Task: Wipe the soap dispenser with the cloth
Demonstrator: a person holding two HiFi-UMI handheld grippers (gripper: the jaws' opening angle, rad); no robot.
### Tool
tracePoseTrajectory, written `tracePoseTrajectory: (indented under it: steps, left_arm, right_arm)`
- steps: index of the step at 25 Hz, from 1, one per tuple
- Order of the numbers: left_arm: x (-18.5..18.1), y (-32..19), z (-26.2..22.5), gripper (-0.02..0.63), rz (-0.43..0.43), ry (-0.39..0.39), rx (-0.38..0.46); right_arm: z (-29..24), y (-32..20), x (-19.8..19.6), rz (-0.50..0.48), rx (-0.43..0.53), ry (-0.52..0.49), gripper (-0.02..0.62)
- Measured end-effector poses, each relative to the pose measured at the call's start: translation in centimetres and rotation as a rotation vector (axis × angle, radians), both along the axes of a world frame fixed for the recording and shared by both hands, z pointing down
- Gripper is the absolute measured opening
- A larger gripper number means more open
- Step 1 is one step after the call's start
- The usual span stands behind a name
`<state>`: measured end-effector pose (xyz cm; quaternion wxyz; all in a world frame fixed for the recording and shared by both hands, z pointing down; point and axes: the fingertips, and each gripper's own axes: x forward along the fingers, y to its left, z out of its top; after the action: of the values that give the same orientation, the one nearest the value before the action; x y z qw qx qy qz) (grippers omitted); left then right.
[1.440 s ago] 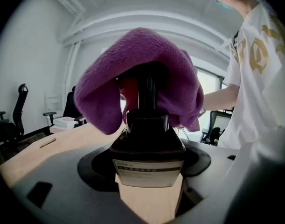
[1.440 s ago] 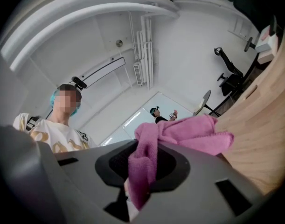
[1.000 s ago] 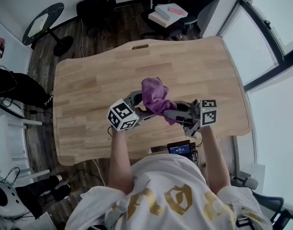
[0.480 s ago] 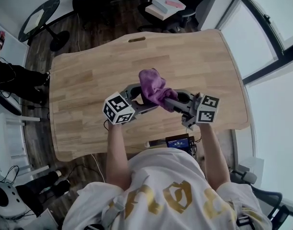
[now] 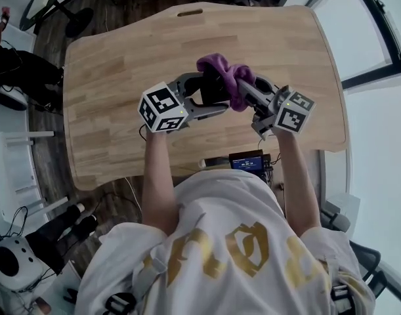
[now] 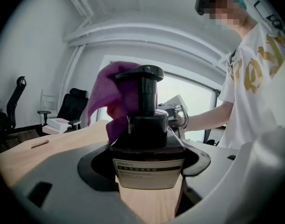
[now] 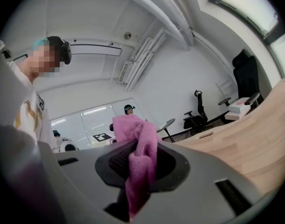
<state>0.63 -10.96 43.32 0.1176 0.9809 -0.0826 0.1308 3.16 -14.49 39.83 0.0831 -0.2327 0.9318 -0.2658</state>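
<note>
Your left gripper (image 5: pixel 201 102) clamps a dark soap dispenser with a black pump (image 6: pixel 147 139); only the left gripper view shows its label. Your right gripper (image 5: pixel 247 96) pinches the purple cloth (image 7: pixel 138 164), bunched just behind the pump. Both sit higher in frame over the wooden table (image 5: pixel 108 64) than a second ago.

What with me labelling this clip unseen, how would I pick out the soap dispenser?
Over the wooden table, the left gripper clamps the soap dispenser. It is a dark bottle with black pump and pale label, unlike the purple cloth beside it.
</note>
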Motion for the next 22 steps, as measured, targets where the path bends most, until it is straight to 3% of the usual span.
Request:
tracePoseTrajectory:
  steps: [6,16,22]
  left_arm:
    - [0.8,0.7,-0.6,0.347,0.046,0.015,-0.014]
    - [1.6,1.5,-2.4,0.347,0.096,0.107,-0.03]
    - [1.6,1.7,-2.9,0.347,0.103,0.14,-0.033]
  right_arm:
    - [0.1,-1.2,0.8,0.066,-0.025,-0.032,0.069]
    - [-0.1,-2.3,2.1,0.119,-0.078,-0.183,0.069]
    - [-0.4,-2.2,2.1,0.098,-0.078,-0.222,0.067]
